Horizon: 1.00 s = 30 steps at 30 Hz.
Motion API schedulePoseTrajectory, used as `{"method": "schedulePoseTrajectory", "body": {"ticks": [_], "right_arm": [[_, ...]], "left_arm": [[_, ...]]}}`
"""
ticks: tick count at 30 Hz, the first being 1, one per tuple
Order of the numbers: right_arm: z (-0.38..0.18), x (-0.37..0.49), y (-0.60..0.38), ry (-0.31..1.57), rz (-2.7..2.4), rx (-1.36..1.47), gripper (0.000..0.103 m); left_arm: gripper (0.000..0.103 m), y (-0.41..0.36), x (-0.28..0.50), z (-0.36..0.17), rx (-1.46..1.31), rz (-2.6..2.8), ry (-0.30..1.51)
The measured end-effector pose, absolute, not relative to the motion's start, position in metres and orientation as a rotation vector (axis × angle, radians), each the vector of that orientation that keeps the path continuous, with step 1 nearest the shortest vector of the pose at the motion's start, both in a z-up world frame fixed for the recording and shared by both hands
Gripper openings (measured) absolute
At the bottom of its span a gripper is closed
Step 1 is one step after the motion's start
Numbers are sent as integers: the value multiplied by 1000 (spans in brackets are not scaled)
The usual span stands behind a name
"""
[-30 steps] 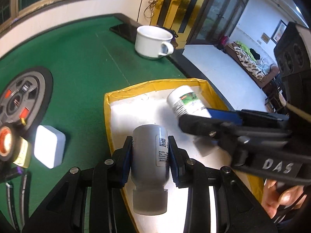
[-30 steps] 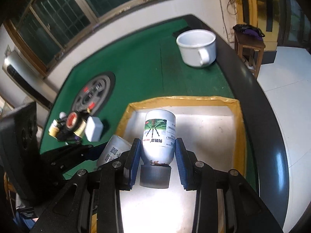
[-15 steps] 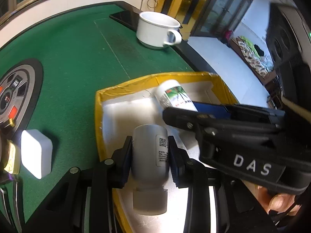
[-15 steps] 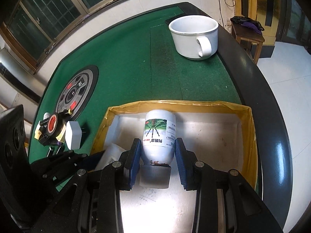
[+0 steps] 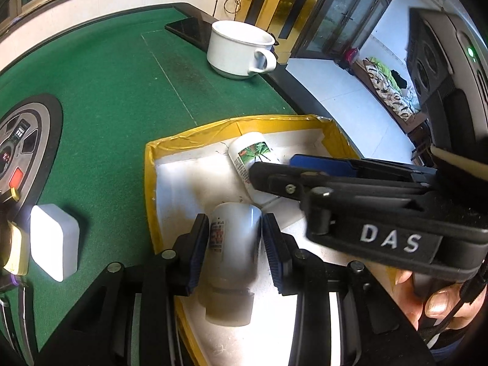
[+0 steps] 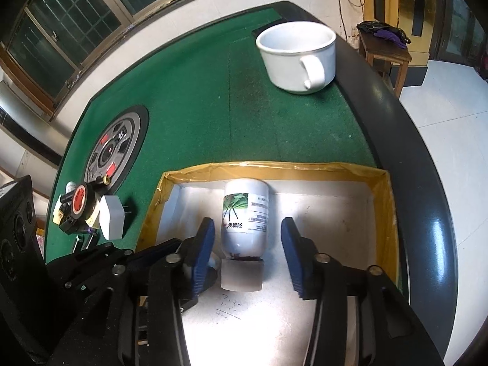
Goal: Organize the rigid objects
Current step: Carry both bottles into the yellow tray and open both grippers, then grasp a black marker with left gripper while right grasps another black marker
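Right wrist is showing a white bottle [image 6: 246,213], green-labelled, grey-capped, lying in the tray [image 6: 274,166]; right gripper [image 6: 247,254] jaws, just widening, are standing clear of it. Left gripper [image 5: 235,251] is clamping another white bottle [image 5: 233,241].

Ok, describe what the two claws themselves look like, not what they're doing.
Both are black plastic frames with silver screws and two flat fingers faced with ribbed blue pads. The left claw shows these pads up close. The right claw looks the same; seen from the left camera, its side carries white letters "DAS".

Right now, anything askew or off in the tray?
Nothing spilled or broken. Both bottles lie on their sides in the yellow-rimmed tray: the green-label bottle loose between the right gripper's just-opened jaws, the white bottle blurred between the left gripper's.
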State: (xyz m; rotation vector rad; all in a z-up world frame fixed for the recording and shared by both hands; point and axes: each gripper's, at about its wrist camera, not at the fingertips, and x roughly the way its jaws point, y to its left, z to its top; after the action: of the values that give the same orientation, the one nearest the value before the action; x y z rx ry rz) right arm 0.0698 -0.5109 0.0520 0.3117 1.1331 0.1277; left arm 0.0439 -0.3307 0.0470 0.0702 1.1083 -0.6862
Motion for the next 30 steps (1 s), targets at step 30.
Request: {"method": "schedulePoseTrajectory", "body": {"ticks": [30], "right_arm": [[118,-40,-367,858,408,383,43]], "left_arm": [[34,-125,-9,83,-36,-589,930]]}}
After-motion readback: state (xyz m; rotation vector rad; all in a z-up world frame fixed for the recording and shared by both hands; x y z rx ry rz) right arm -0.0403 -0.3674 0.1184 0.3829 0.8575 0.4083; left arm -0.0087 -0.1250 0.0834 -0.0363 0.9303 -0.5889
